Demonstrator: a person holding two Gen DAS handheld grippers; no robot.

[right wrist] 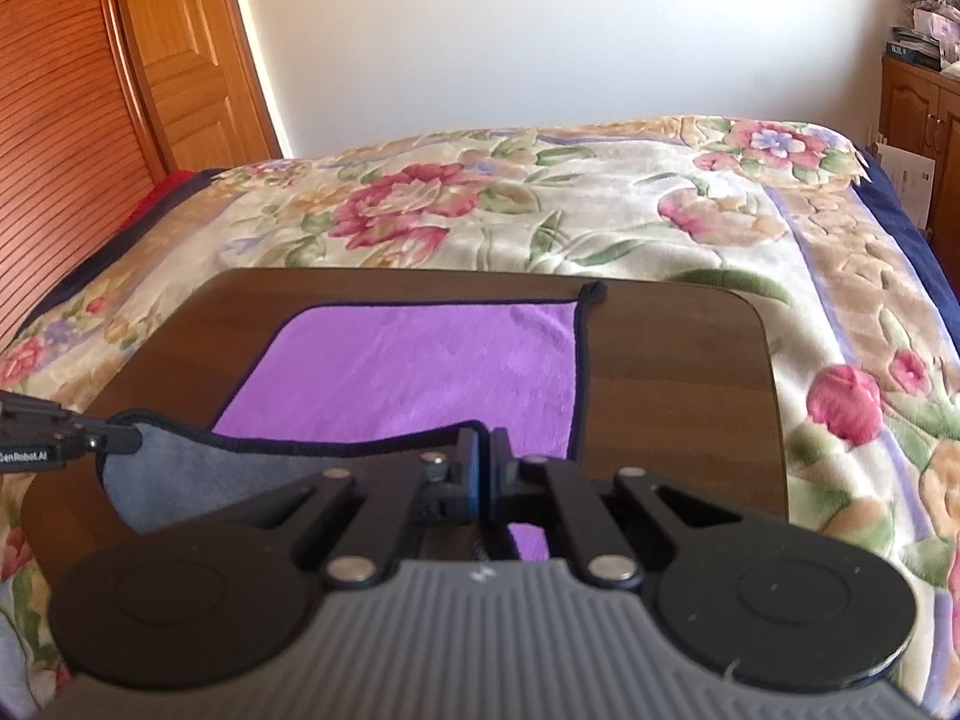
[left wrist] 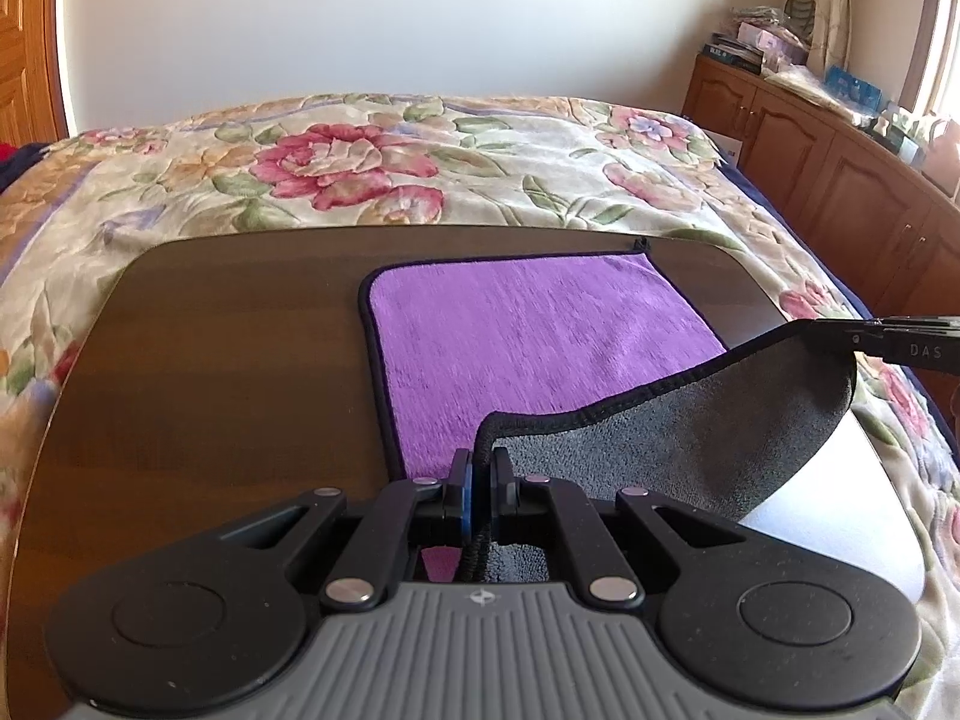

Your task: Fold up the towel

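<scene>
A: Towel (left wrist: 516,336) position?

B: Purple face up, centre of the left wrist frame, lying on the dark wooden board (left wrist: 228,348). Its near edge is raised, showing the grey underside.

A: Left side of the frames?

B: Wooden door (right wrist: 180,54) at upper left of the right wrist frame. Floral blanket (left wrist: 360,162) runs across mid-frame behind the board.

A: Tool states?

B: Left gripper (left wrist: 481,468), lower centre, is clamped on the towel's black hem. Right gripper (right wrist: 485,468), lower centre of its own frame, is likewise closed on the hem at the other near corner.

A: Right side?

B: Wooden cabinets (left wrist: 840,180) at upper right, cluttered on top. Nothing stands on the purple face; a small hanging loop (left wrist: 639,243) lies at the far corner.
</scene>
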